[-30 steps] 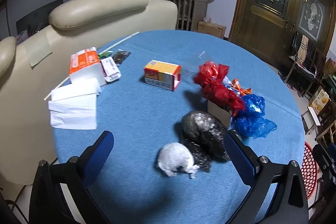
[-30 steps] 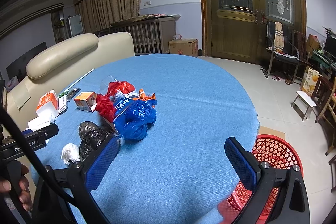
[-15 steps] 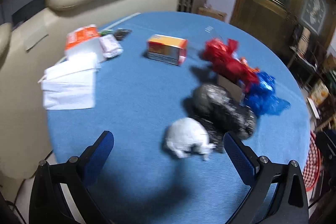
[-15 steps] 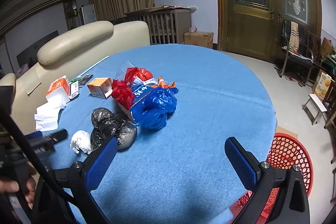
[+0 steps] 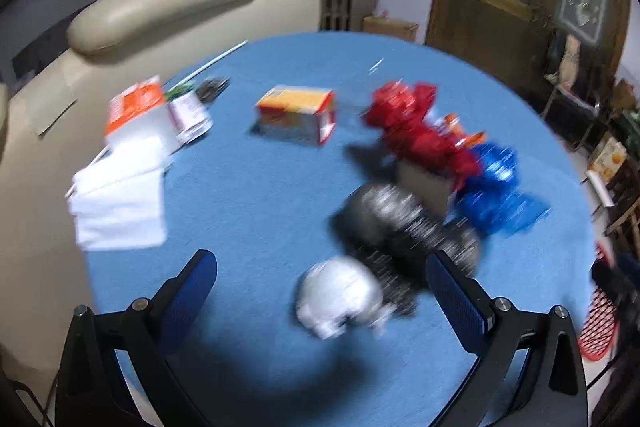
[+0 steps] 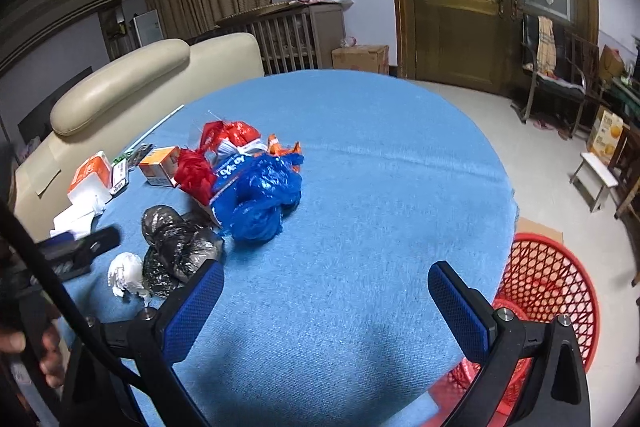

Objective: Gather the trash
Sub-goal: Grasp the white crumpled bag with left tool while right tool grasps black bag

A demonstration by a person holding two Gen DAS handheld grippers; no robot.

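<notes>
L tool (image 5: 320,291) released, jaws wide, angled down over near-left part of blue surface (image 6: 380,155), white wad (image 5: 340,295) btwn its fingers w/ black bag (image 5: 404,227) just beyond, R tool (image 6: 326,291) released above bare near-right cloth, red basket (image 6: 548,291) on floor past right edge.

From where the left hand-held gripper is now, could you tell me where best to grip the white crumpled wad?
Probably across the white crumpled wad's rounded middle, coming straight down from the near side. It lies loose between the open fingers of the left hand-held gripper, but the black bag crowds its far right side.
</notes>
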